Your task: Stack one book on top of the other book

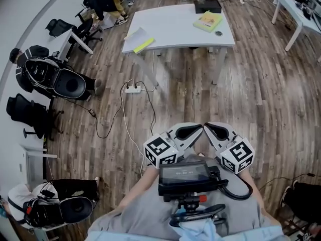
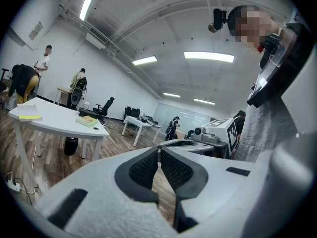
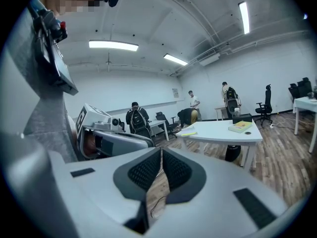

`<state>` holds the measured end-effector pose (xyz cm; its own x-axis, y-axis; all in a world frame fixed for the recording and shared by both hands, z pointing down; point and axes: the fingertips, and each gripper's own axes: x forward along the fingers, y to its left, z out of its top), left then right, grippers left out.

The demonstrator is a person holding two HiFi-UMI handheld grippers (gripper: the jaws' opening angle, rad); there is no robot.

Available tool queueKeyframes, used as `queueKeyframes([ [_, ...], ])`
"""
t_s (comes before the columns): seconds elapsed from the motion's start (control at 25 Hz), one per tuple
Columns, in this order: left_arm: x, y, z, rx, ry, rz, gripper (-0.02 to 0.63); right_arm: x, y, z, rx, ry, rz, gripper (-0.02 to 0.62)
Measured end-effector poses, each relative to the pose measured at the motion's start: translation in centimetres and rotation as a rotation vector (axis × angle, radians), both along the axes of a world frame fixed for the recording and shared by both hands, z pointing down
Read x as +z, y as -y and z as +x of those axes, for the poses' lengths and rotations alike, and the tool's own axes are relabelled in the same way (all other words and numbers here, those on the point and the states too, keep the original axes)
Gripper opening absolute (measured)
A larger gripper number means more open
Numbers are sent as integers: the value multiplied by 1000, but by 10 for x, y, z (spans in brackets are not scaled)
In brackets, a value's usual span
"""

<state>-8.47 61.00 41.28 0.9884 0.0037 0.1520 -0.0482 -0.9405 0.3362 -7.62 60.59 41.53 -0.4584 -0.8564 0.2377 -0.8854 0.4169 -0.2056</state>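
At lower centre of the head view, left gripper [image 1: 198, 128] and right gripper [image 1: 209, 127] hover empty, fingers pressed together, well apart from the yellow-green book [image 1: 207, 20] on the upper-centre desk [image 1: 175, 29]; approaching comes first, then spreading fingers.

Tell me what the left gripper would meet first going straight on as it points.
Probably the right gripper: the left gripper angles inward, and their shut tips almost meet. If it passed that, only floor shows ahead.
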Motion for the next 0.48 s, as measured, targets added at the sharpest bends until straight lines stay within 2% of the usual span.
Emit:
queueKeyframes([
  [0.48,17,113,21,20,0,-39,21,17,113,21,34,23,-71,31],
])
